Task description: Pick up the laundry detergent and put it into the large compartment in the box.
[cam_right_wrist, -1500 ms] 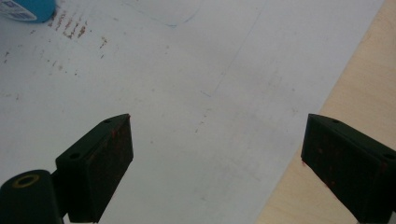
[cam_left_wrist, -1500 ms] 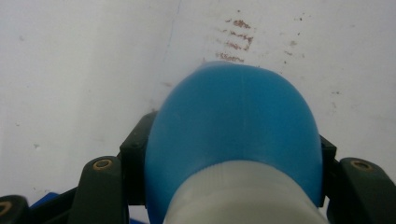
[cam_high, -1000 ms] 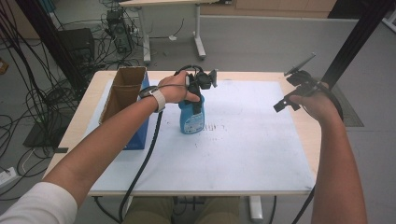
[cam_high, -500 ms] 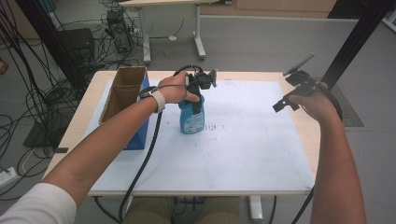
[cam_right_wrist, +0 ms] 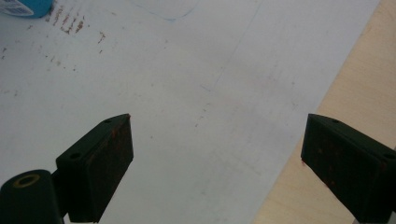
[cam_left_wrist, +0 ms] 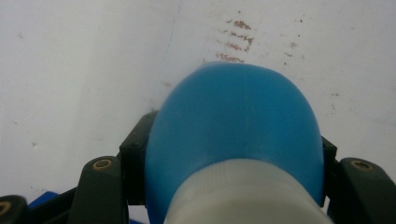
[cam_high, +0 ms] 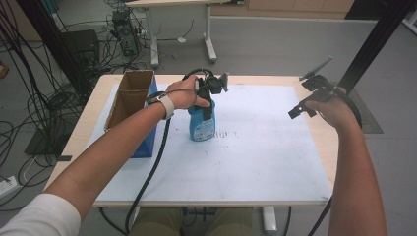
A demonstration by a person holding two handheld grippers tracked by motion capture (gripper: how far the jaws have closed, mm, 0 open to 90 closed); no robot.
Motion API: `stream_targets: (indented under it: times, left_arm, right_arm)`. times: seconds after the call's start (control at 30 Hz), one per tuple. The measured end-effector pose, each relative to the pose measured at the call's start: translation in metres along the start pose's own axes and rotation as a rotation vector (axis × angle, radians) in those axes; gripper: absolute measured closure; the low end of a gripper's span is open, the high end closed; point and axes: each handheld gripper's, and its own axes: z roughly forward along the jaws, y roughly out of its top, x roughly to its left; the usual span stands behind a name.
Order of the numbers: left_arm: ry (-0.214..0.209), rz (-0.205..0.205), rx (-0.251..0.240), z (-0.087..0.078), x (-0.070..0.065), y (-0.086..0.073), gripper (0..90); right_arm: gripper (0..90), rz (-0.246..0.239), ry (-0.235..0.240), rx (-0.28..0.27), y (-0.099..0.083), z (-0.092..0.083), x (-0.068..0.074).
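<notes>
White paper covers the table [cam_high: 322,142], where a blue bottle [cam_high: 201,123] with a pale label stands upright directly beneath the left gripper [cam_high: 209,101], whose jaws clamp its neck, well apart from the wide-open right gripper [cam_high: 307,105].

From above our side we look forward and down on the table [cam_high: 314,147]. Our left gripper view hugs the blue bottle [cam_left_wrist: 233,126]; the right gripper view shares its corner [cam_right_wrist: 23,7].

bottle [cam_high: 201,125]: smooth blue plastic, paper label
box [cam_high: 129,101]: matt brown cardboard
table [cam_high: 322,137]: pale wood edge
sheet [cam_high: 255,147]: white, matt, stained
</notes>
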Motion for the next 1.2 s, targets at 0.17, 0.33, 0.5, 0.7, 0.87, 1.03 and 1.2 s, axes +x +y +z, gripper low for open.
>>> stream_targets:
  times: [0.17, 0.33, 0.5, 0.7, 0.87, 1.03, 1.2]
  left_arm:
    - [-0.001, -0.003, 0.002, 0.0000, 0.0002, 0.0004, 38.2]
    - [-0.001, -0.005, -0.001, 0.0002, 0.0002, -0.0001, 38.1]
    - [-0.001, -0.006, 0.000, 0.0002, 0.0001, -0.0001, 38.1]
    - [-0.001, -0.008, -0.001, 0.0002, 0.0003, -0.0003, 38.1]
    - [0.000, -0.010, -0.001, 0.0002, 0.0000, -0.0004, 38.1]
    - [0.000, -0.009, 0.001, 0.0001, -0.0001, -0.0001, 38.1]
    - [0.000, -0.009, 0.001, 0.0000, -0.0002, -0.0001, 38.1]
  right_arm:
    - [9.0, -0.003, 0.000, 0.000, 0.0005, -0.0004, 0.0006]
    - [9.0, -0.003, 0.001, -0.002, 0.0007, -0.0005, 0.0005]
    - [9.0, -0.003, 0.000, -0.001, 0.0007, -0.0001, 0.0004]
    - [9.0, -0.002, -0.001, -0.002, 0.0004, -0.0003, 0.0003]
    - [9.0, -0.003, 0.000, -0.002, 0.0004, -0.0004, 0.0005]
    - [8.9, -0.001, -0.001, -0.005, -0.0005, -0.0004, 0.0003]
    - [9.0, 0.000, -0.003, -0.004, -0.0009, -0.0008, 0.0005]
